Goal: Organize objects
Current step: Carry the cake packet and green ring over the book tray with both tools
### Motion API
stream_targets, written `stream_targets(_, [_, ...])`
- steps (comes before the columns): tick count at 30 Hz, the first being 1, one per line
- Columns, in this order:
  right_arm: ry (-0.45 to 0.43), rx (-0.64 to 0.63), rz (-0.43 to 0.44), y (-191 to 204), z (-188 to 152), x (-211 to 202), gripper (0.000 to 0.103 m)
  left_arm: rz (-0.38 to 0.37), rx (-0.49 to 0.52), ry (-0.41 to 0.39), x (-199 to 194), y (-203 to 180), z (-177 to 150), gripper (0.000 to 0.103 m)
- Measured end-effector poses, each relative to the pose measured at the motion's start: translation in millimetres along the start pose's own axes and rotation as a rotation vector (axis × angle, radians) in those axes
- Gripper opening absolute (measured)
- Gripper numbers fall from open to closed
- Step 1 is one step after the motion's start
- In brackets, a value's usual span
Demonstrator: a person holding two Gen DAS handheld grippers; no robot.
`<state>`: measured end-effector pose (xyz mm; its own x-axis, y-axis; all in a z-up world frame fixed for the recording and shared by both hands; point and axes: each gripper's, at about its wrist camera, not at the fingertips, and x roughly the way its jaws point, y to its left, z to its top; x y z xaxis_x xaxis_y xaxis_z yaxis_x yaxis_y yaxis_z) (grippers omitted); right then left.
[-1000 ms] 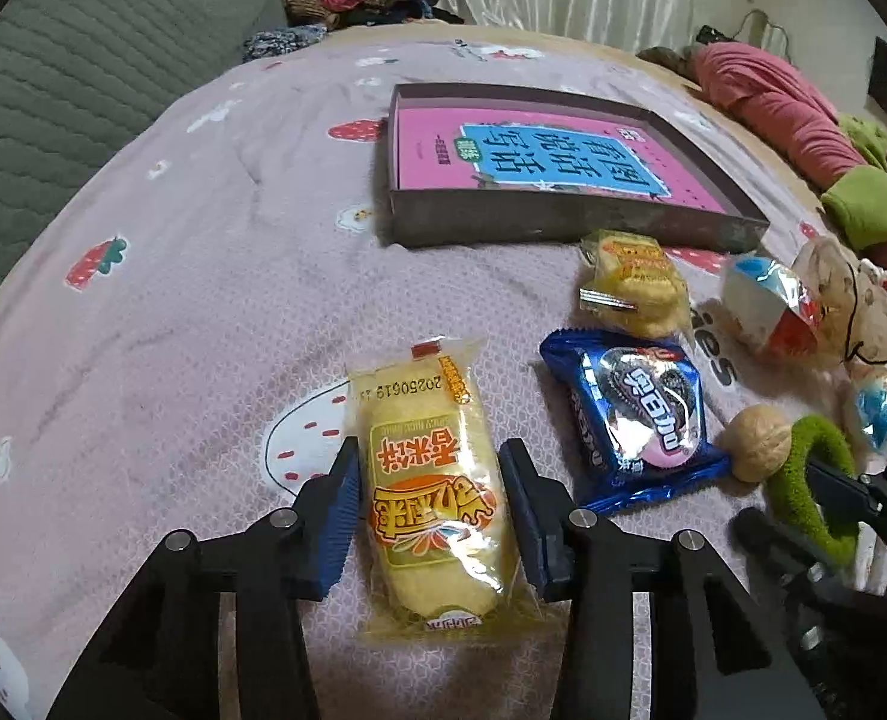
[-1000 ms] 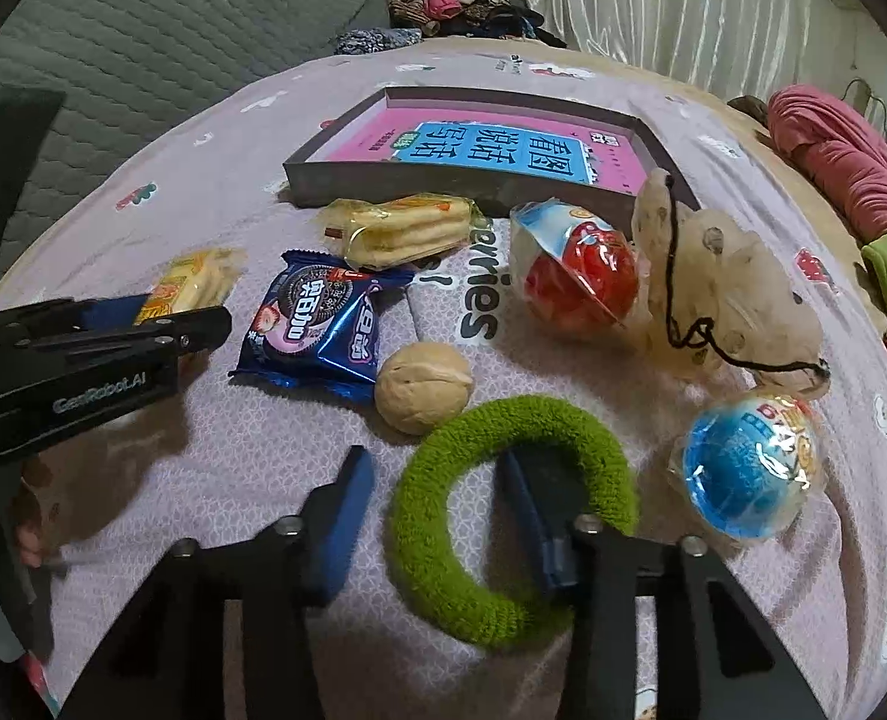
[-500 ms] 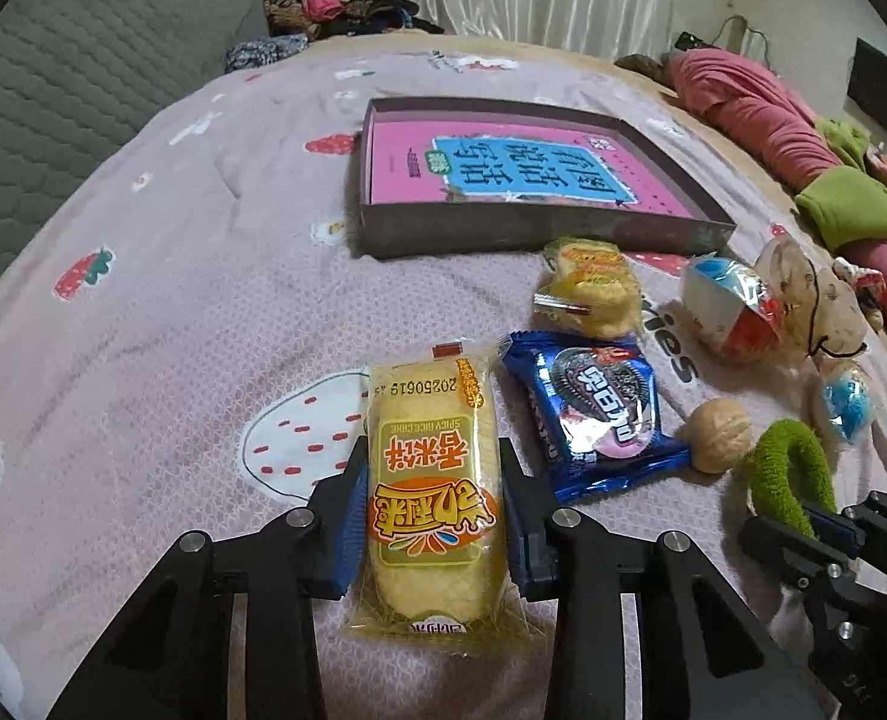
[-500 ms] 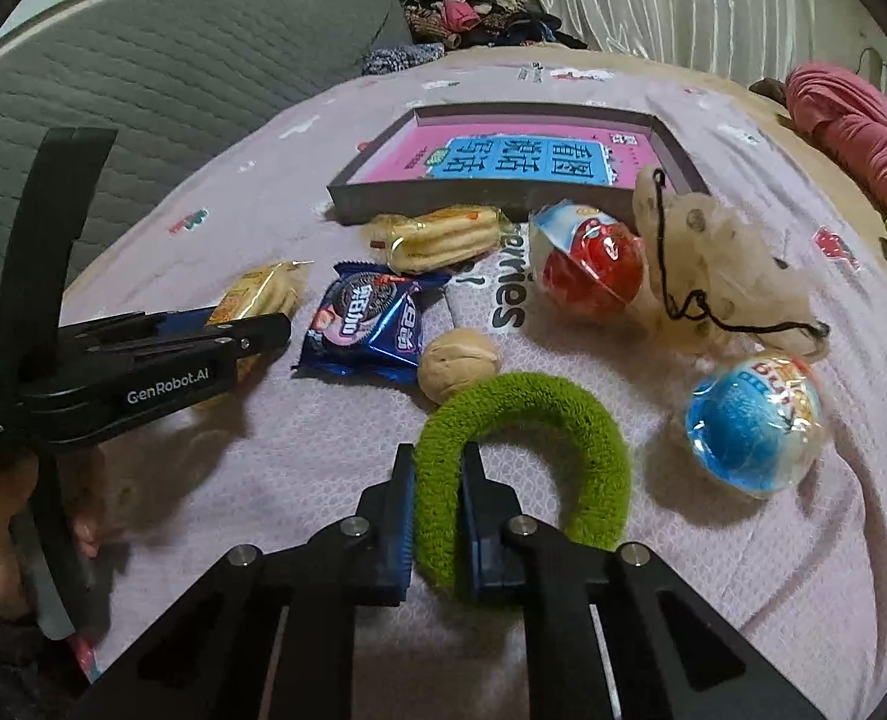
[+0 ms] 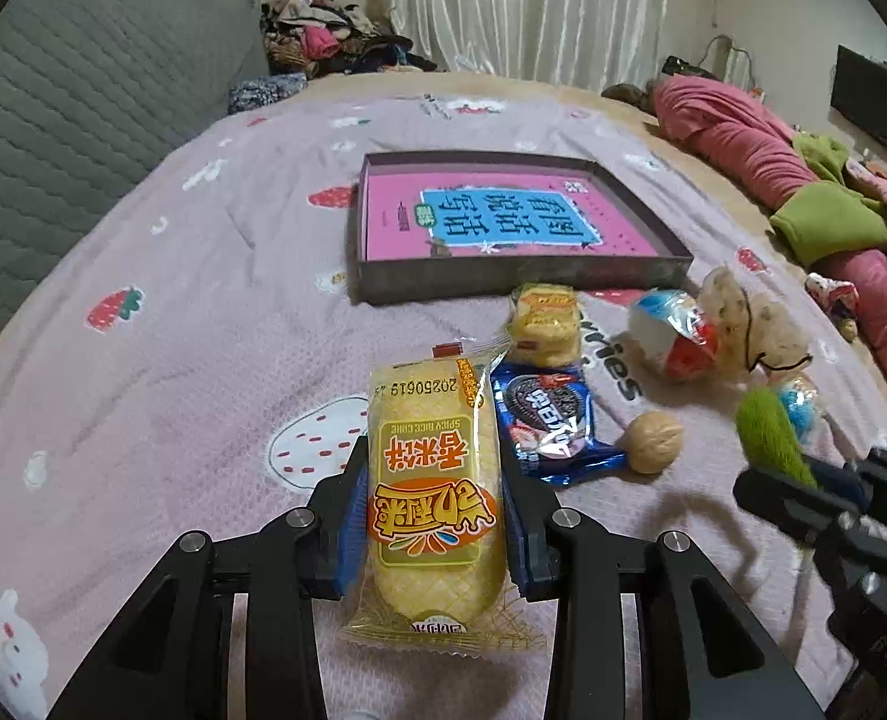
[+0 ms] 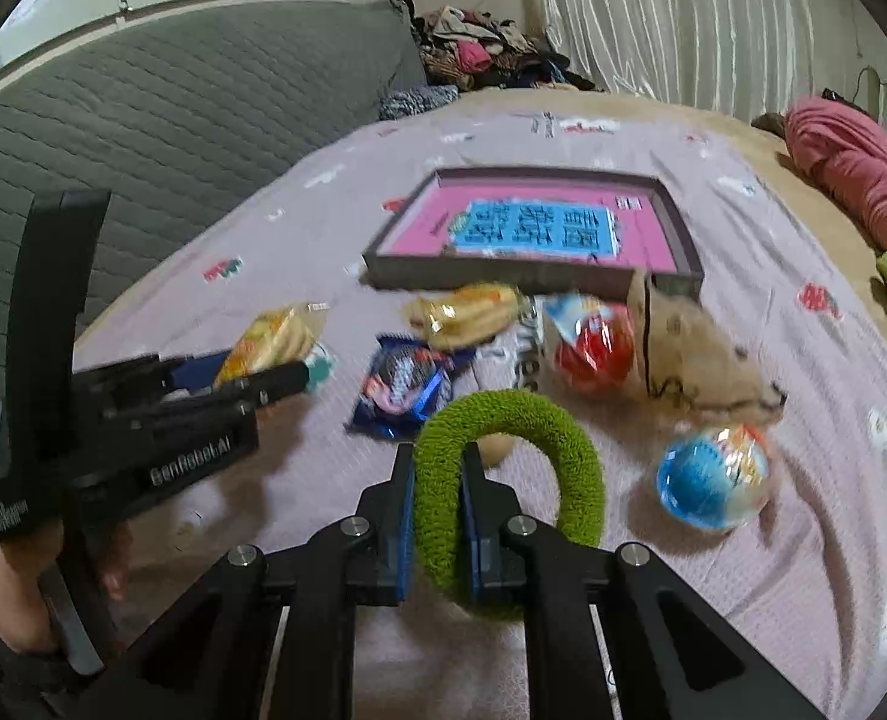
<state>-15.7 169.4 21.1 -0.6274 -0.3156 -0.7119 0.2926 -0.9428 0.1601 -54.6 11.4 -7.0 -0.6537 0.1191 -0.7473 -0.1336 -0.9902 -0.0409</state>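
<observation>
My left gripper (image 5: 434, 462) is shut on a yellow rice-cake packet (image 5: 431, 480) and holds it above the bed. My right gripper (image 6: 437, 468) is shut on one side of a green fuzzy ring (image 6: 539, 438), lifted off the sheet; the ring also shows in the left wrist view (image 5: 770, 435). A shallow grey box (image 5: 515, 279) with a pink and blue book (image 5: 503, 222) inside lies ahead on the bed. The left gripper with its packet shows at the left of the right wrist view (image 6: 263, 384).
On the purple sheet lie a blue Oreo packet (image 5: 548, 414), a walnut (image 5: 653, 441), a small yellow snack pack (image 5: 545, 321), a red-and-white wrapped ball (image 5: 674, 333), a beige plush (image 5: 749, 318) and a blue ball (image 6: 713, 477). Pink and green bedding (image 5: 791, 180) lies right; a grey headboard (image 6: 173, 120) stands left.
Both grippers closed on their objects, the left on the rice-cake packet, the right on the green ring, then lifted them off the sheet and drew back.
</observation>
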Motion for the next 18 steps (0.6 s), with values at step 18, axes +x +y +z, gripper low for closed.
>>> stream_targets(18, [-0.112,-0.052,-0.021,-12,60,-57,0.014,0.045,0.035,-0.096,-62,-27,66,0.039])
